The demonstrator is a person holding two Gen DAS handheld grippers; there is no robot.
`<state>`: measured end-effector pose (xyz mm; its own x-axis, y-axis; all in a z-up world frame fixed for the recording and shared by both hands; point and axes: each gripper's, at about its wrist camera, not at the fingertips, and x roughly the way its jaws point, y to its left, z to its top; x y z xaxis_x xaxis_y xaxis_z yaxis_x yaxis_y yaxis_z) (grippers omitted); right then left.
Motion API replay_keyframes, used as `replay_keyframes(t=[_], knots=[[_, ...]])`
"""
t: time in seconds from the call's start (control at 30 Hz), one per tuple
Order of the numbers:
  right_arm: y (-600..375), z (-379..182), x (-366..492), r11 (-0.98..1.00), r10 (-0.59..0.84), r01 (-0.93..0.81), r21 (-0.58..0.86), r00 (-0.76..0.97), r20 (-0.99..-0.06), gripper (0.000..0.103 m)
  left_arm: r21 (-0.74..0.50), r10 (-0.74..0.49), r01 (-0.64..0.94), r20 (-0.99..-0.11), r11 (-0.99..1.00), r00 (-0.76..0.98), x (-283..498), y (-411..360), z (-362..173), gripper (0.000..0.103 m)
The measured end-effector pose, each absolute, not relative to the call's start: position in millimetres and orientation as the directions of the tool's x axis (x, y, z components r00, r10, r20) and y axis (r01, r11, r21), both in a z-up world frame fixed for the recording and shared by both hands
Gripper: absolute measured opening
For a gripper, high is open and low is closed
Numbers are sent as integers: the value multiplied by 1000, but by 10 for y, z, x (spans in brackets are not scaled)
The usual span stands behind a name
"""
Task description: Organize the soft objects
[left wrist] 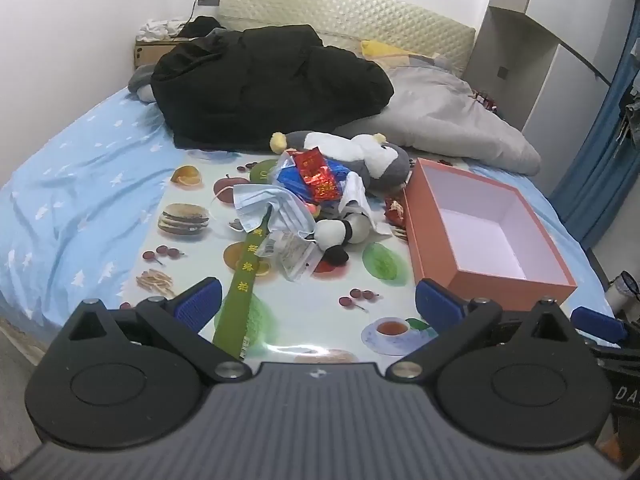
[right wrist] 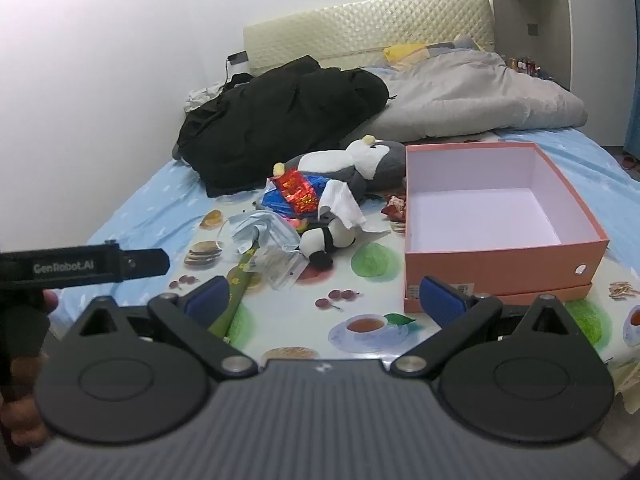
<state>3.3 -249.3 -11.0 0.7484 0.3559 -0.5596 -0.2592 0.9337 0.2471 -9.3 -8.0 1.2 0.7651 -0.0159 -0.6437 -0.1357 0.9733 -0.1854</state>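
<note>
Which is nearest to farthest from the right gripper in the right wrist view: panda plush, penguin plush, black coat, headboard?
From the right gripper:
1. Panda plush, just ahead, centre of the mat.
2. Penguin plush, behind the panda, left of the pink box.
3. Black coat, further back, left.
4. Headboard, at the wall.

A grey-and-white plush penguin (left wrist: pixel 372 156) lies half buried under a shiny red foil packet (left wrist: pixel 318 178) and a crumpled white tissue (left wrist: pixel 356 196). A long green paper sleeve (left wrist: pixel 240 288) runs out of sight behind the left gripper (left wrist: pixel 318 304); its yellow characters are too blurred to read. The black padded jacket (right wrist: pixel 280 120) hides the bedding behind it.
</note>
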Motion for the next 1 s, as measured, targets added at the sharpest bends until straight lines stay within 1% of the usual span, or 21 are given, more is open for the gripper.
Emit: replay_keyframes(t=[0.2, 0.6, 1.0], knots=[[-2496, -117, 36, 934, 353, -252, 252, 745, -566, 103, -179, -27, -115, -638, 977, 770, -107, -115, 20, 103], [-2529, -111, 43, 938, 342, -235, 256, 748, -569, 103, -187, -26, -121, -636, 975, 772, -116, -83, 20, 103], [-2545, -63, 35, 938, 343, -242, 249, 756, -557, 103, -188, -22, -122, -625, 975, 781, -167, -64, 50, 103]])
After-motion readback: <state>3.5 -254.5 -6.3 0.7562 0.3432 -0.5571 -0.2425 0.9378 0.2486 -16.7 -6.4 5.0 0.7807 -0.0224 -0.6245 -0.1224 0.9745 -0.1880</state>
